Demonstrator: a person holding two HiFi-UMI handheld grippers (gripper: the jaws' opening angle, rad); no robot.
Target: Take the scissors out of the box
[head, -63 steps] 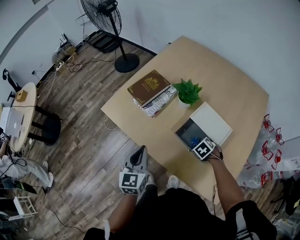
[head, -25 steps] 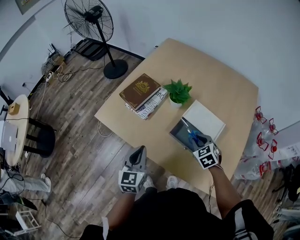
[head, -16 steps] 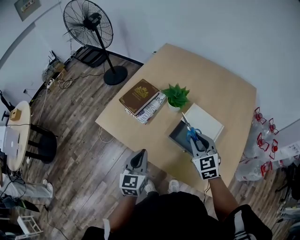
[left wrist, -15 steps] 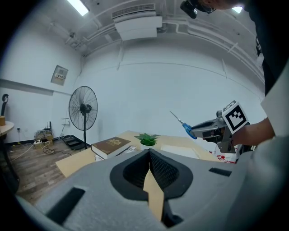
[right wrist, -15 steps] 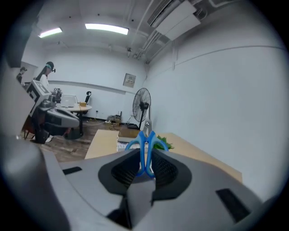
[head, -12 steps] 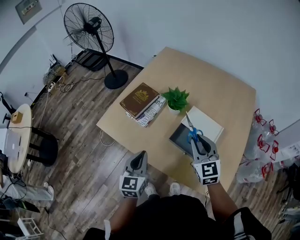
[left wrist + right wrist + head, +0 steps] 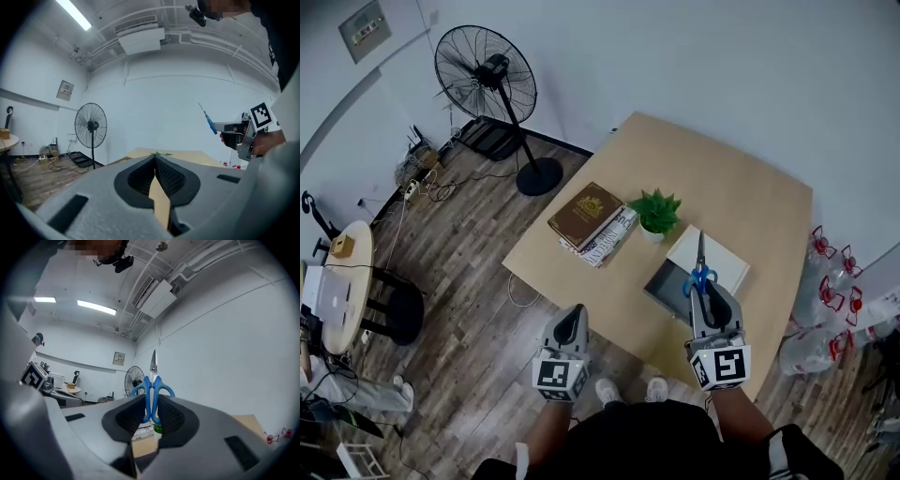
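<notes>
Right gripper (image 7: pixel 704 291): jaws clamped on the blue handles of the scissors (image 7: pixel 700 266). In the right gripper view the two handle loops sit pinched between the pads, with the blades closed and the tip pointing straight up to 12 o'clock. In the head view the blades likewise point to 12 o'clock, away from the person.

Scissors: out of the box (image 7: pixel 667 280) and held in the air. The left gripper view shows them raised well above the table (image 7: pixel 750 183). In the head view they overlap the box's right edge and its white lid (image 7: pixel 719 259).

Box: open, dark inside, on the table's near half, at about 5 o'clock from the potted plant (image 7: pixel 660 210). The lid lies just beside it at 2 o'clock.

Left gripper (image 7: pixel 570 317): jaws closed tip to tip, nothing between them. It hangs off the table's near edge, over the wooden floor, at 9 o'clock from the right gripper and well apart from it.

Other items: a stack of books (image 7: pixel 591 218) at 9 o'clock from the plant. A standing fan (image 7: pixel 486 73) is on the floor at 10 o'clock from the table.
</notes>
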